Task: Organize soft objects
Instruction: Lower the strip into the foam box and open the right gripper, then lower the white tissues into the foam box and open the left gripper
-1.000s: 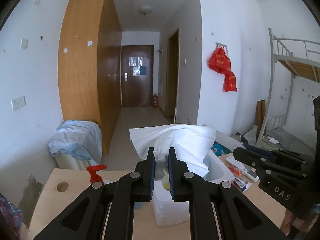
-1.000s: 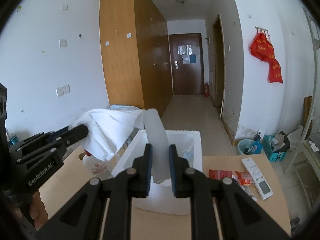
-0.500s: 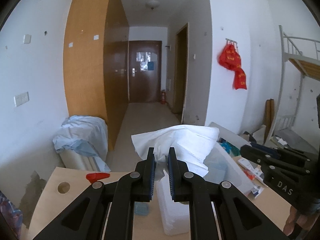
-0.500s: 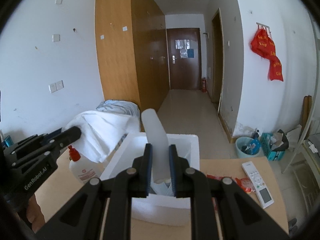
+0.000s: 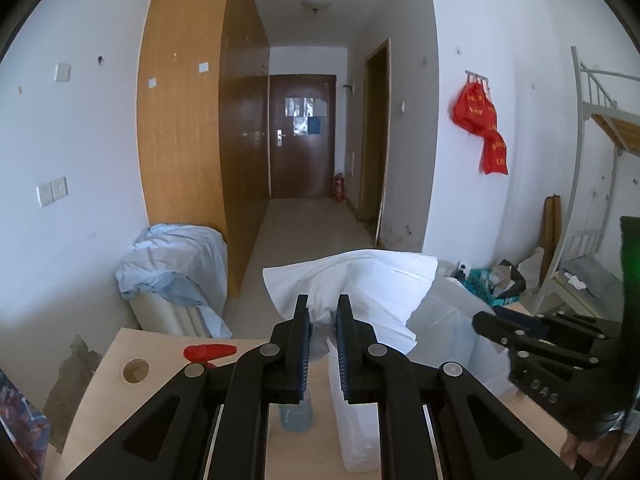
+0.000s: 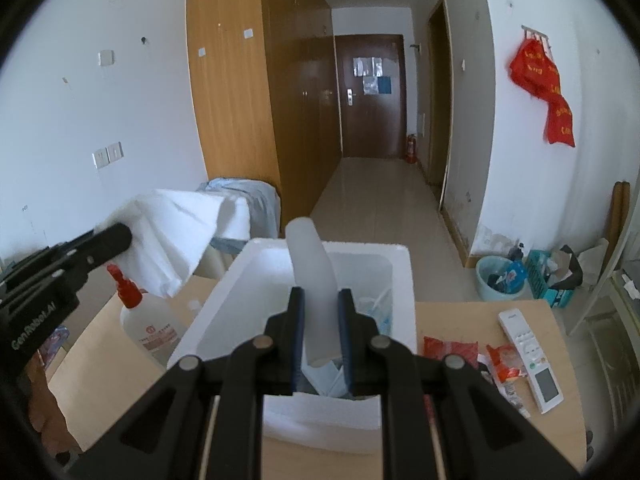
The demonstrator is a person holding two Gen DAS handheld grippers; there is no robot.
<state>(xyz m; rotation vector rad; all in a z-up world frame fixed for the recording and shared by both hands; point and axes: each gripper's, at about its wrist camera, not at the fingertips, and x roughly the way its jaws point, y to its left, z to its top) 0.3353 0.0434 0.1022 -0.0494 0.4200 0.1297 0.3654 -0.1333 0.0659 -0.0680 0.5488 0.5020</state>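
While both tools are raised above the wooden table (image 6: 452, 312), each one has something clamped between its fingers. The left gripper (image 5: 322, 320) is closed on a bunched fold of white cloth (image 5: 376, 284), which fans out past the fingertips and hangs in the air over the table's left part, above a spray bottle (image 6: 150, 326) with a red nozzle. From the right wrist camera the same cloth (image 6: 180, 232) spreads from the tip of the left tool at the left side of the view, held higher than the box rim. The right gripper (image 6: 322, 312) is closed on a pale, translucent, soft-looking strip (image 6: 310, 264) that stands up between its blue pads and leans slightly left. It is held directly over a white foam box (image 6: 396, 280) standing near the middle of the table; inside the box lie bluish-white items that cannot be made out clearly. To the right of the box, toward the table's right edge, are red snack packets (image 6: 450, 350) and a white remote control (image 6: 530, 356).
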